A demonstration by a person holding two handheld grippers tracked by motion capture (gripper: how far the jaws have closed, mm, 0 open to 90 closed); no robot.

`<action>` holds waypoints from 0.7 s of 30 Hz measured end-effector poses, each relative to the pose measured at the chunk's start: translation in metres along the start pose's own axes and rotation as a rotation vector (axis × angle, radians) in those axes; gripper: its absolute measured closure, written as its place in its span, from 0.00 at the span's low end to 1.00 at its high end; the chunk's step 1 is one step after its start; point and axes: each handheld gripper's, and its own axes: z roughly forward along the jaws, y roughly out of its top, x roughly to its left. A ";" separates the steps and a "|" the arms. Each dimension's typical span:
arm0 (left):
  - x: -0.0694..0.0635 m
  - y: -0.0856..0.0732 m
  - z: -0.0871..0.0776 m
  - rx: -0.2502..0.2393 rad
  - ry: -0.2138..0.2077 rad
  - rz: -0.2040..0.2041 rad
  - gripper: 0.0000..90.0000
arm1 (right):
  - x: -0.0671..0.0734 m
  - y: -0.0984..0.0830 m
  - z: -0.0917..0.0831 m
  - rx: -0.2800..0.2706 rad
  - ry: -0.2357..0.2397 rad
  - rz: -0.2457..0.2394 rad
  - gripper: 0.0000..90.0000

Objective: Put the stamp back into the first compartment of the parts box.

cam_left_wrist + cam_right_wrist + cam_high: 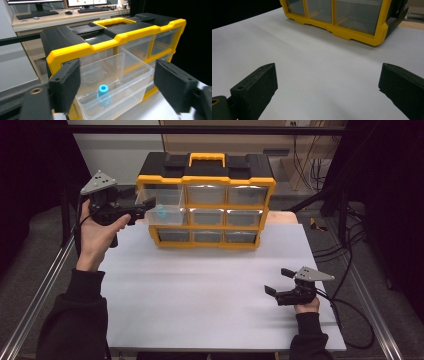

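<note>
A yellow and black drawer organizer (pixel 206 175) (pixel 117 37) (pixel 352 32) with clear drawers stands at the back of the white table (pixel 200 290). Its top-left drawer (pixel 160 207) (pixel 120 87) is pulled out. A small blue capped piece (pixel 161 211) (pixel 103 93) stands upright inside it. My left gripper (pixel 142 206) (pixel 117 64) hovers open at the drawer's front left, its jaws spread wide with nothing pressed between them. My right gripper (pixel 276 281) (pixel 329 68) rests open near the table's front right, with bare tabletop between its jaws.
A metal frame rail (pixel 40 295) runs along the table's left side. Black cables (pixel 345 315) trail off the right edge. Behind the organizer is a desk with keyboards (pixel 35 15). Dark curtains hang on both sides.
</note>
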 end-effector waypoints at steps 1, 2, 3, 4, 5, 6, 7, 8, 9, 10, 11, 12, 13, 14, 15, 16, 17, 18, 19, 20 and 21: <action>0.000 -0.001 -0.002 -0.001 0.002 -0.003 0.21 | 0.000 0.000 0.000 0.000 0.000 0.000 0.03; -0.001 -0.002 -0.003 -0.004 -0.004 -0.003 0.18 | 0.000 0.000 0.000 0.000 0.000 0.000 0.03; -0.001 -0.004 -0.005 -0.005 -0.001 -0.002 0.17 | 0.000 0.000 0.000 0.000 -0.001 -0.001 0.03; -0.002 -0.006 -0.007 -0.011 -0.005 -0.002 0.15 | 0.000 0.000 0.000 -0.001 0.000 0.002 0.03; -0.003 -0.007 -0.009 -0.018 -0.014 -0.001 0.13 | 0.000 0.000 0.000 -0.002 0.000 0.000 0.03; -0.003 -0.009 -0.010 -0.017 -0.014 0.000 0.12 | 0.000 0.000 0.000 -0.002 0.000 0.002 0.03; -0.003 -0.011 -0.012 -0.018 -0.014 0.003 0.10 | 0.000 0.000 0.000 -0.003 0.000 0.000 0.03; -0.004 -0.013 -0.013 -0.016 -0.016 0.003 0.08 | 0.000 0.000 0.000 -0.002 0.000 0.002 0.03; -0.004 -0.016 -0.015 -0.014 -0.019 0.004 0.07 | 0.000 0.000 0.000 -0.002 0.001 0.002 0.03; -0.004 -0.018 -0.016 -0.021 -0.022 0.012 0.05 | 0.000 0.000 0.000 -0.002 0.000 0.002 0.03; -0.005 -0.021 -0.017 -0.014 -0.026 0.002 0.05 | 0.000 0.000 0.000 -0.002 0.000 0.002 0.03; -0.005 -0.024 -0.018 -0.014 -0.032 -0.003 0.04 | 0.000 0.000 0.000 -0.003 0.001 0.000 0.03; -0.005 -0.027 -0.019 -0.010 -0.035 -0.002 0.04 | 0.000 0.000 0.000 -0.004 0.000 0.001 0.03; -0.005 -0.029 -0.020 -0.009 -0.030 0.000 0.03 | 0.000 0.000 0.000 -0.004 -0.001 -0.001 0.03; -0.006 -0.031 -0.021 -0.008 -0.038 -0.003 0.03 | 0.000 0.000 0.000 -0.003 -0.001 0.000 0.03; -0.007 -0.034 -0.022 -0.010 -0.040 -0.005 0.02 | 0.000 0.000 0.000 -0.002 0.000 0.001 0.03; -0.007 -0.037 -0.022 -0.011 -0.044 -0.005 0.02 | 0.000 0.000 0.000 -0.001 0.002 0.003 0.03; -0.007 -0.040 -0.023 -0.007 -0.047 -0.004 0.02 | 0.000 0.000 0.000 -0.004 0.003 0.001 0.03; -0.008 -0.043 -0.024 -0.002 -0.047 0.001 0.01 | 0.000 0.000 0.000 -0.006 0.002 0.000 0.03; -0.008 -0.045 -0.024 -0.005 -0.047 0.000 0.01 | 0.000 0.000 -0.001 -0.005 0.001 0.002 0.03; -0.008 -0.049 -0.026 -0.008 -0.052 -0.001 0.01 | 0.000 0.000 -0.001 -0.006 0.002 0.003 0.03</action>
